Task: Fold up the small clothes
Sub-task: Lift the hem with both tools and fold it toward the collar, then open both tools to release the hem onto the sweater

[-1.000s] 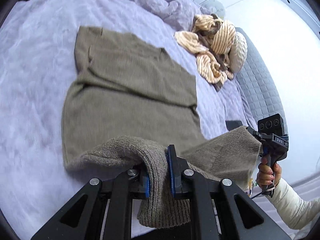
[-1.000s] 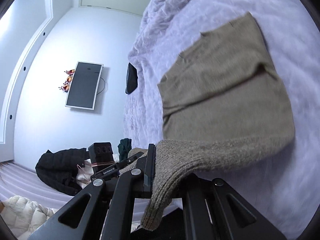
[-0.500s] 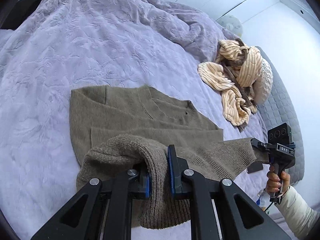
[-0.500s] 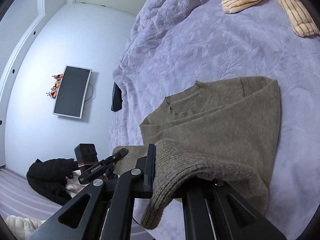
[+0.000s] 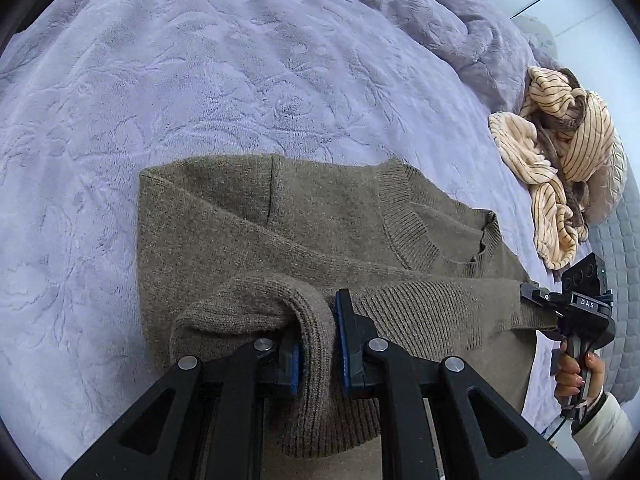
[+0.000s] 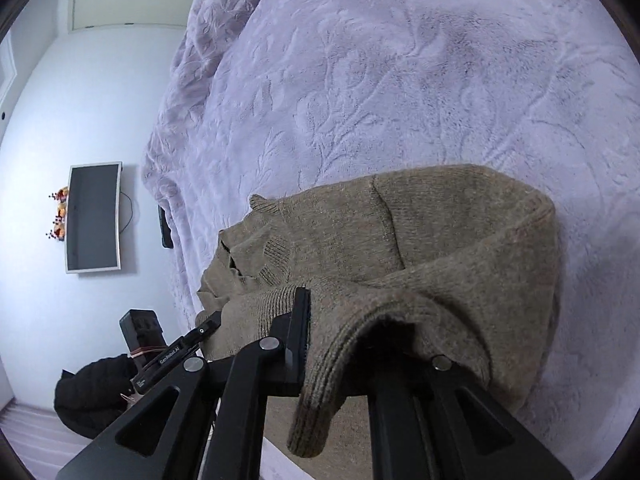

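Your left gripper (image 5: 318, 344) has its fingers (image 5: 347, 344) pinched tight on a bunched fold of the olive sweater's (image 5: 280, 224) ribbed hem, with the knit hanging down between the blue pads. Your right gripper (image 6: 340, 340) has the other end of that same hem draped over it — its jaws are opening, and the fabric lies between and across them, covering the right finger so you cannot tell whether the pads press on it. The sweater itself lies on the lilac bedspread (image 5: 200, 80), doubled over so that the hem edge sits near the collar (image 5: 416, 232), and the stretch of ribbing between your two grippers is pulled fairly straight. In the left view your right hand (image 5: 576, 372) grips its handle at the bed's edge. A crumpled cream striped garment (image 5: 560, 148) sits well apart, further up the bed. In the right view a wall screen (image 6: 94, 216) and a dark jacket (image 6: 88, 396) show beyond the bed.
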